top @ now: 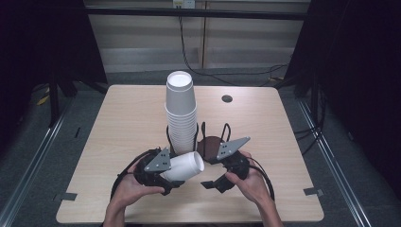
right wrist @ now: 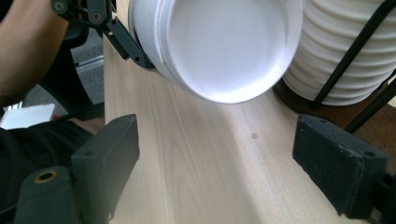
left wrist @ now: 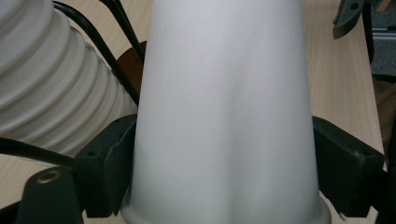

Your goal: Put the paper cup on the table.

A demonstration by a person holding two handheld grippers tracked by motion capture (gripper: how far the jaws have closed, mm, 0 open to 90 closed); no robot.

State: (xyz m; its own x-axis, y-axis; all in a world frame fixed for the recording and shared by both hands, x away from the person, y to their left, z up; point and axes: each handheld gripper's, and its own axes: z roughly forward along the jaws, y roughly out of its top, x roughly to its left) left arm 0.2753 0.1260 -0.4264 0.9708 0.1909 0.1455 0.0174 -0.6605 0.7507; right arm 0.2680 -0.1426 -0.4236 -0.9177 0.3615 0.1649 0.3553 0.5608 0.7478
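A single white paper cup (top: 185, 166) lies on its side between the jaws of the left hand-held gripper (top: 171, 176), held clear of the worktop (top: 127, 123). In the left gripper view the pads (left wrist: 116, 163) press the cup's (left wrist: 224, 116) wall from both sides near its rolled rim, so that gripper is clamped on the cup. The cup's closed bottom points toward the right hand-held gripper (top: 213, 184), whose own view looks straight at that white disc (right wrist: 219, 42) just ahead and above its jaws. Those jaws stand wide apart with only bare wood between them: open and holding nothing.

Just beyond the left hand-held gripper, farther from the person, a tall stack of cups (top: 180, 111) stands bottom-up in a black wire holder (top: 202, 135) on a brown base (right wrist: 299, 100).

As I read it, one cup is already off the stack and the step in hand is its transfer or placement. The next move likely calls for the right hand-held gripper to close on the cup's base end, lightly, since thin paper walls dent, before the left lets go.
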